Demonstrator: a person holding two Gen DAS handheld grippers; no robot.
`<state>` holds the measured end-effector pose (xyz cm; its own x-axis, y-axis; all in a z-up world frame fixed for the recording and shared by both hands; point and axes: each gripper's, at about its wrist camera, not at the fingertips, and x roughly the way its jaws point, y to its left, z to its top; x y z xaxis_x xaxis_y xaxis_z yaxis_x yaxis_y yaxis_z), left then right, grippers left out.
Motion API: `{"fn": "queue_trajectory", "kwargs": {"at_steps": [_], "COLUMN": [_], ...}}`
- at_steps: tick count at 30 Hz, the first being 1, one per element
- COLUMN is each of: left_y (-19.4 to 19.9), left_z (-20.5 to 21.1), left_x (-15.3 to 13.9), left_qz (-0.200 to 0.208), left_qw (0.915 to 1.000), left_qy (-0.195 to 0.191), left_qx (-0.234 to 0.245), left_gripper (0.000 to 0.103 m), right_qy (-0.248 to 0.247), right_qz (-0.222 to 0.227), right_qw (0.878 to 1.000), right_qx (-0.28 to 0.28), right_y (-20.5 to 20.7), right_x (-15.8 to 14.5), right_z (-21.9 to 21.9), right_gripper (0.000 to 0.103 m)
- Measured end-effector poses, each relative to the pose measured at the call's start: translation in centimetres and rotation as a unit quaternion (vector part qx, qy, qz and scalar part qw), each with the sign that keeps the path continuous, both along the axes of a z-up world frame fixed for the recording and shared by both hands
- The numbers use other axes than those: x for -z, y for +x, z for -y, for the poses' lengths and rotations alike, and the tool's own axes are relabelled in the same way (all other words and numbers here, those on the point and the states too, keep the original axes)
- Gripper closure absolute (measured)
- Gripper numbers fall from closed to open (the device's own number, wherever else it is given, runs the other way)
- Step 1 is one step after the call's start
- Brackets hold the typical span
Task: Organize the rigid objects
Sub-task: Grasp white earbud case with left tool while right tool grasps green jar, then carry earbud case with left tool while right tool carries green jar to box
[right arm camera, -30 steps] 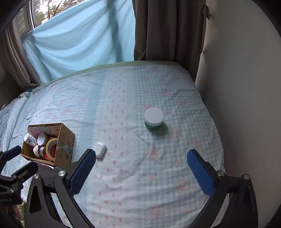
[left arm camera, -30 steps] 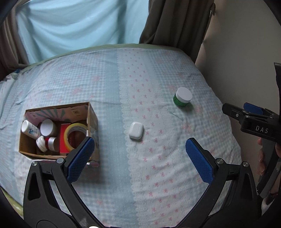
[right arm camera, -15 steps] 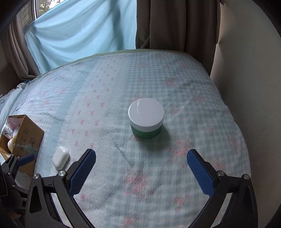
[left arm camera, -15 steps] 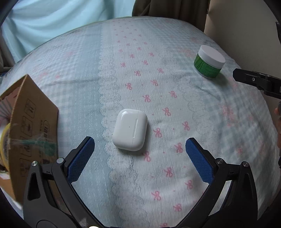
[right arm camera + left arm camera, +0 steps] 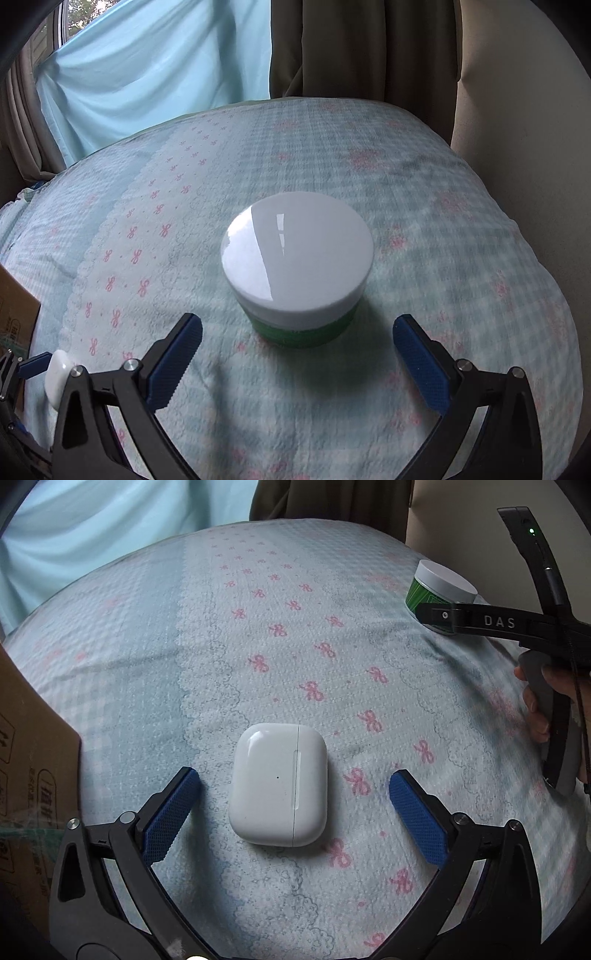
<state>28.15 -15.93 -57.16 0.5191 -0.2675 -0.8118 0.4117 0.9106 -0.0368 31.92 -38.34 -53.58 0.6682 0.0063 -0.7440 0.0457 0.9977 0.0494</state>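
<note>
Earbud case (image 5: 277, 784) flat on bedspread (image 5: 258, 635), between left gripper (image 5: 291, 794) pads, untouched, jaws closing | green jar (image 5: 297, 269) upright just ahead of wide-open right gripper (image 5: 297, 343)

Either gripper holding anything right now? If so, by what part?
Nothing held. Left gripper jaws closing around the earbud case, not touching; right gripper open before the jar.

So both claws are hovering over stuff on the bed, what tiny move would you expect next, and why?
Probably the left gripper finishes closing on the white earbud case: its jaws are closing, the case lies flat between the blue pads, and neither pad touches it yet. The right gripper is open, short of the green jar, so it likely needs to ease forward first.
</note>
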Motion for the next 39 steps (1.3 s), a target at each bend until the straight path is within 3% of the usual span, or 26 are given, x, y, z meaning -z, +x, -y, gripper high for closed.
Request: {"fn": "queue_trajectory", "kwargs": {"at_steps": [5,8,10,13,29,34,39], "left_y": [-0.1,-0.2,-0.2,-0.1,-0.5,-0.6,-1.1], "left_z": [-0.1,-0.5,-1.0,-1.8,-2.1,-2.5,-3.1], "left_x": [-0.6,-0.7,-0.9,-1.1,-2.7,-5.5,-10.6], "left_qz": [0.010,0.010,0.011,0.007,0.006,0.012,0.026], "left_qw": [0.9999,0.9999,0.9998,0.9995,0.9991,0.9980,0.9960], "left_qy": [-0.005,-0.013,-0.017,-0.029,-0.033,-0.048,-0.063], "left_qx": [0.008,0.002,-0.006,-0.014,-0.024,-0.039,-0.058], "left_gripper": [0.023,0.033,0.050,0.062,0.062,0.062,0.062], "right_qy": [-0.012,-0.011,-0.014,-0.011,-0.015,-0.016,-0.010], "right_qz": [0.016,0.012,0.013,0.016,0.020,0.027,0.033], "right_qw": [1.000,1.000,0.999,0.999,0.999,0.999,0.999], "right_qx": [0.010,0.017,0.026,0.032,0.030,0.027,0.027], "right_y": [1.0,1.4,1.5,1.5,0.4,-0.8,-2.5], "right_x": [-0.2,0.0,0.0,0.0,-1.2,-3.4,-7.6], "right_z": [-0.5,-0.4,-0.3,-0.1,-0.8,-1.1,-1.2], "right_gripper": [0.012,0.028,0.033,0.037,0.037,0.037,0.037]}}
